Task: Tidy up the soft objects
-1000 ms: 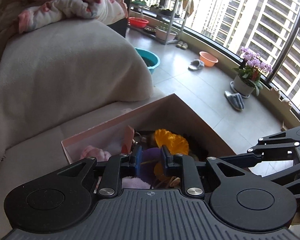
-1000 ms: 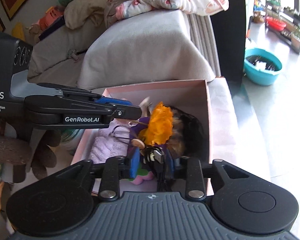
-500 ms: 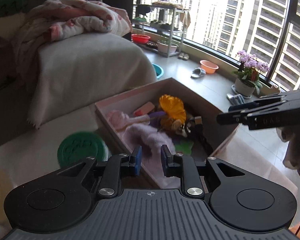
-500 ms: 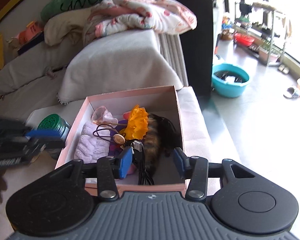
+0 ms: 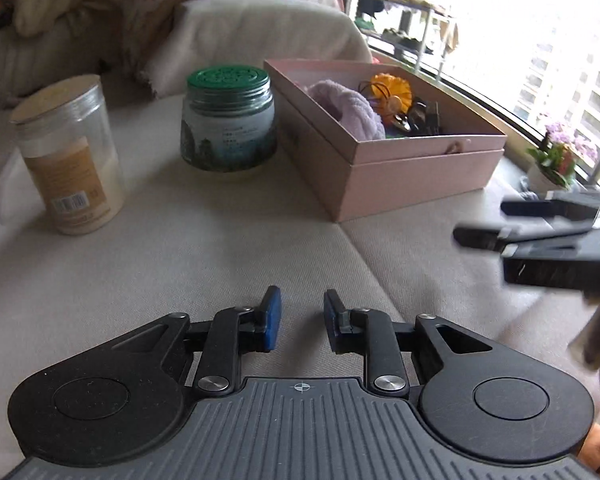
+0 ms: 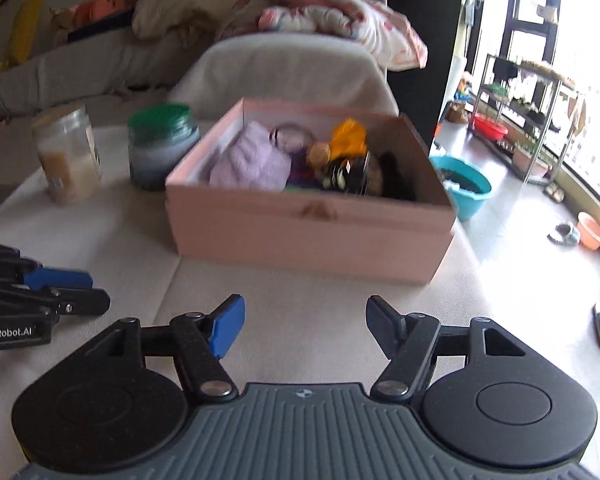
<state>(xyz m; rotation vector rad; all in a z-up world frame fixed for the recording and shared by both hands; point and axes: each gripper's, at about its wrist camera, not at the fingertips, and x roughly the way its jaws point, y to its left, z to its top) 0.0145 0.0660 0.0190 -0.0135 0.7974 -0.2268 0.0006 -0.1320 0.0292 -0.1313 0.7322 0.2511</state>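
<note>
A pink box (image 5: 412,168) (image 6: 300,232) stands on the beige cushion. It holds a lilac fluffy cloth (image 5: 350,108) (image 6: 252,160), an orange hair piece (image 5: 392,86) (image 6: 348,136), dark hair accessories (image 6: 352,176) and other small items. My left gripper (image 5: 300,316) is open and empty, low over the cushion in front of the box; it also shows in the right wrist view (image 6: 80,292). My right gripper (image 6: 304,326) is wide open and empty, in front of the box; it also shows in the left wrist view (image 5: 496,220).
A green-lidded jar (image 5: 228,120) (image 6: 162,146) and a clear jar with a wooden lid (image 5: 68,152) (image 6: 68,152) stand left of the box. A sofa armrest with a folded blanket (image 6: 320,28) is behind. The floor beyond holds a teal basin (image 6: 464,188) and slippers.
Both grippers have pulled back out of the box and away from it. The right gripper has opened, letting go of what it held in the box. The jars have come into view.
</note>
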